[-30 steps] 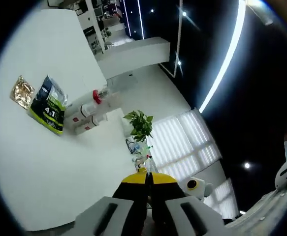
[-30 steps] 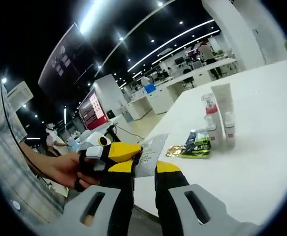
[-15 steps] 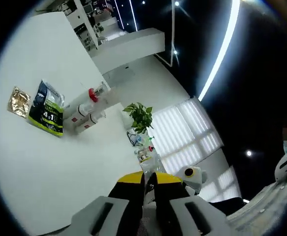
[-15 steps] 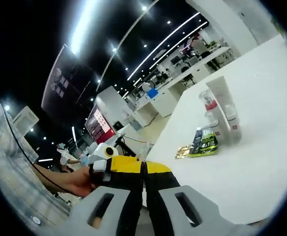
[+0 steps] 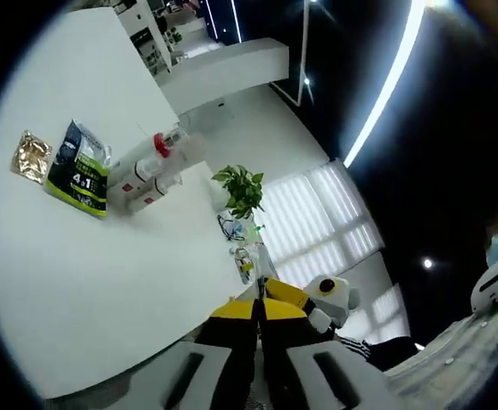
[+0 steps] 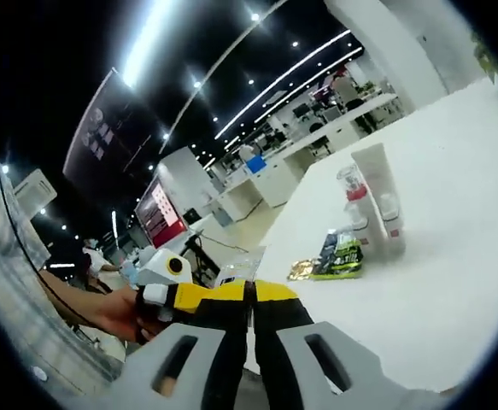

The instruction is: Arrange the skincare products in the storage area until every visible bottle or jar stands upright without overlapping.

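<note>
Left gripper [image 5: 258,309]: your jaws are pressed together with nothing between them, hanging off the near edge of the white tabletop [image 5: 86,273].
Right gripper [image 6: 250,293]: your jaws are likewise clenched on nothing, off the tabletop's edge; your other gripper [image 6: 167,295] and the hand [image 6: 112,309] holding it sit just left of them.
Skincare products: a white tube [image 6: 374,175], a red-collared bottle [image 6: 351,190] and two small white bottles [image 6: 390,224] lie flat, side by side and touching, mid-tabletop.
Sachets: a dark-and-green pouch [image 5: 79,169] and a gold packet [image 5: 30,156] lie just beside the bottles.
Far edge: a potted plant [image 5: 238,190] stands there.
</note>
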### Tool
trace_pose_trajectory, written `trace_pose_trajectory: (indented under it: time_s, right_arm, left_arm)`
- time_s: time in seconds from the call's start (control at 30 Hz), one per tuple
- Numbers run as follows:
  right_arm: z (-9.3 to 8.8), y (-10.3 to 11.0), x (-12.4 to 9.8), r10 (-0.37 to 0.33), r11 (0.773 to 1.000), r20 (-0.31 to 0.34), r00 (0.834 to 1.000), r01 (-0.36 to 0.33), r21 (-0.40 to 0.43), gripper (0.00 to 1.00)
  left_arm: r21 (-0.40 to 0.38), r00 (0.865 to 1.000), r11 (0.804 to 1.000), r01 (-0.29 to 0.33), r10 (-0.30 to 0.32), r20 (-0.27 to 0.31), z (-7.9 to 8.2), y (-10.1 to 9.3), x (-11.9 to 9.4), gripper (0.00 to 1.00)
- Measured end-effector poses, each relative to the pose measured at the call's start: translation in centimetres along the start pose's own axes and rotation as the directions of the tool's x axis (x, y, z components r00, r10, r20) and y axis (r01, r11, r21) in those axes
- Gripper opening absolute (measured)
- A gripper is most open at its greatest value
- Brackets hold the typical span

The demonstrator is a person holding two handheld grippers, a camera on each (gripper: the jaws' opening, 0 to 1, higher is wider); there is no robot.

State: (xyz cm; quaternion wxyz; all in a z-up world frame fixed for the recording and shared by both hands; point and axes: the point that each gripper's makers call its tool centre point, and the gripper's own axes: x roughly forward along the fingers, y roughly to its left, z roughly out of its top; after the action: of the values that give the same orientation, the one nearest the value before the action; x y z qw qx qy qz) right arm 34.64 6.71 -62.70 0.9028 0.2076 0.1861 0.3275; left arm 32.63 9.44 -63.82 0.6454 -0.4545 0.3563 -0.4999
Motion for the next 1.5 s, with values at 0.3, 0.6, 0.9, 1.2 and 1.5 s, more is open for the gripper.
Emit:
trace_pose_trajectory:
  time_s: [0.3,0.6,0.9,1.2,1.5]
  right_arm:
    - [-1.8,-1.5,0.5,-0.163,0.900,-0.077,0.984,0.116,-0.421,0.22]
    - [-3.4,-2.0,1.4,-0.260,0.783,-0.095,0.961,0.152,-0.603,0.33]
    - [-3.9,-2.7,1.3,-0.278,0.799,-0.111,0.954,0.165,-0.578,0.32]
    - [-4.2,-3.3,1.3,-0.296,0.807,-0.128,0.947,0.176,-0.564,0.31]
    - [-4.8,-3.6,1.5,-0.301,0.817,-0.160,0.940,0.168,-0.552,0.30]
  left_arm:
    - [0.004,0.996,0.997,-0.081,0.081,-0.025,3.4,2.8,-1.1,0.00]
    - [0.056,0.980,0.979,-0.195,0.197,-0.024,8.7,7.0,-2.7,0.00]
    - [0.095,0.964,0.960,-0.263,0.265,-0.014,15.3,9.8,-2.5,0.00]
    - [0.107,0.935,0.931,-0.350,0.355,-0.024,20.3,13.2,-2.4,0.00]
    - [0.054,0.896,0.900,-0.432,0.435,-0.087,21.9,17.3,-2.5,0.01]
